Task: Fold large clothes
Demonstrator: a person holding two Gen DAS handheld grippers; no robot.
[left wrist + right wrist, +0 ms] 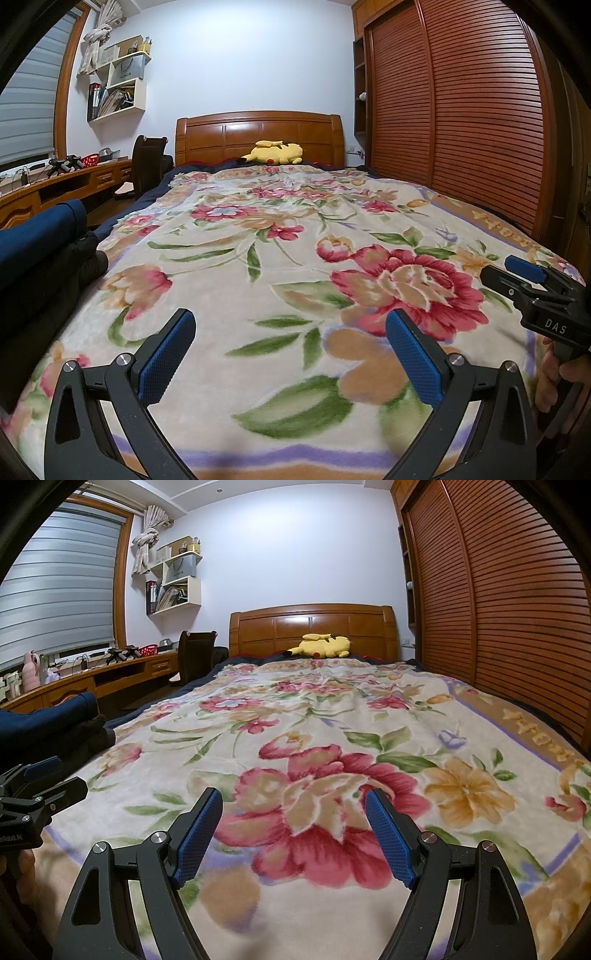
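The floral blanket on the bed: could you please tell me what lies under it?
Under the floral blanket a dark navy cover shows along the left edge and head end. The mattress underneath is fully covered.

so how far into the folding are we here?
Nothing is folded yet. Dark clothes lie piled at the bed's left edge, untouched. Left claw and right claw hover open and empty over the floral blanket. Picking up, spreading and folding all remain.

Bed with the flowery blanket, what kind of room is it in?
Most likely a bedroom at home. The bed has a wooden headboard, a yellow plush toy lies by it, and a slatted wardrobe stands alongside.
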